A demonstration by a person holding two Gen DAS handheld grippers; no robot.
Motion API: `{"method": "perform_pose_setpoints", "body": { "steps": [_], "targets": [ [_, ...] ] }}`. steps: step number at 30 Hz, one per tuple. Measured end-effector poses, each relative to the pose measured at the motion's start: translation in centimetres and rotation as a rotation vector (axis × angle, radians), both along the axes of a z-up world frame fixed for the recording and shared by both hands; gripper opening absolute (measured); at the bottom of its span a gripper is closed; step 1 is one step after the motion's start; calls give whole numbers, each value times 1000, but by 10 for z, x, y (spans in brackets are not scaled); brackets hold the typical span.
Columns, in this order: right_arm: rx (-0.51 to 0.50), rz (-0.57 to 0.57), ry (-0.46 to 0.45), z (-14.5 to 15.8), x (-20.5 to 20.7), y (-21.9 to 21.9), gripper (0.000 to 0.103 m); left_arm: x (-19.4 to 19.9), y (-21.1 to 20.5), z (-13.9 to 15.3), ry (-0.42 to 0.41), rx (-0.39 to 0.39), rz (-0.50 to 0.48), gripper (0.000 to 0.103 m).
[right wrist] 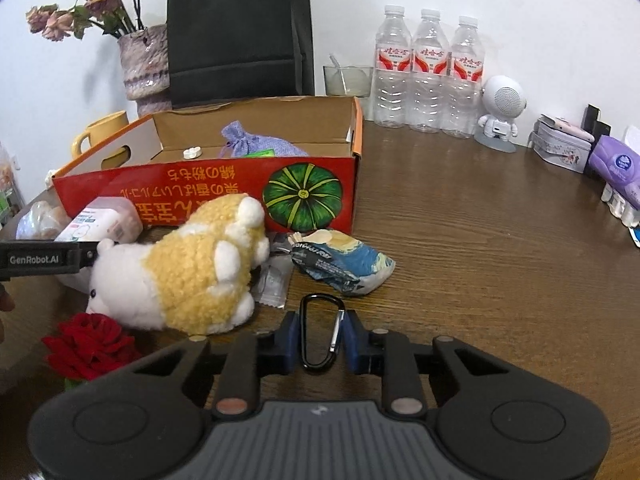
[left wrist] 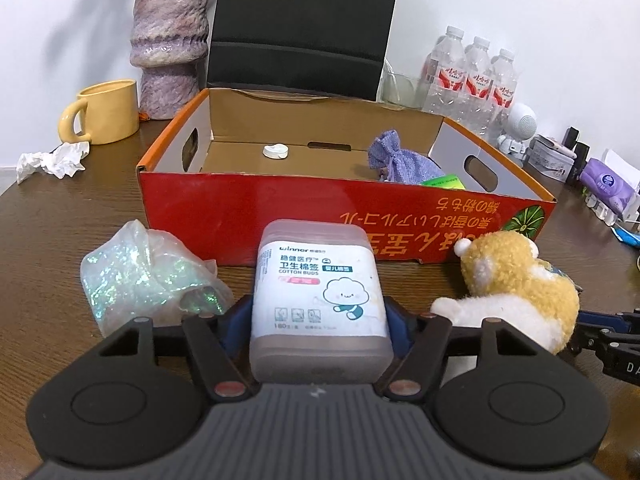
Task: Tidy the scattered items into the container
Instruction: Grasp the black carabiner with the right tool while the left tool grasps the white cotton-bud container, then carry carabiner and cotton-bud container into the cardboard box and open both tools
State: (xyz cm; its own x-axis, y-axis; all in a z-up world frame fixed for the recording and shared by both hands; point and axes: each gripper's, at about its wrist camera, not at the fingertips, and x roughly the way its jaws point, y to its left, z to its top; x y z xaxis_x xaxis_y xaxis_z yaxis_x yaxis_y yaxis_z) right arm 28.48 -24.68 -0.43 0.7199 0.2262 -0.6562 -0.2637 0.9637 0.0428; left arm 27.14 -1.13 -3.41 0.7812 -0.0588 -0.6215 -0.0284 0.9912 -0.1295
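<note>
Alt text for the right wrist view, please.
The right gripper closes around a black carabiner lying on the brown table. Beyond it lie a plush toy, a crumpled blue packet and the red cardboard box.

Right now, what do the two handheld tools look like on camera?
Both match: the left tool and right tool have a grey ribbed centre plate, black bodies with round discs, black linkage arms on coppery pivots, and blue pads. One side bar reads GenRobot.AI. No cables show.

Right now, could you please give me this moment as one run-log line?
left hand-held gripper: shut on cotton bud box | right hand-held gripper: shut on carabiner | cardboard box: neither inside
</note>
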Motion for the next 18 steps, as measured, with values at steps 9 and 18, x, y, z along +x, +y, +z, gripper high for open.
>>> {"method": "perform_pose_setpoints", "body": {
  "steps": [9,18],
  "targets": [
    [25,-28,-39,6,-17,-3,22,-22,-2,12,-65,4,-22,67],
    [81,-21,-116,29,-43,-2,22,-56,5,36,-125,-35,-35,67]
  ]
}}
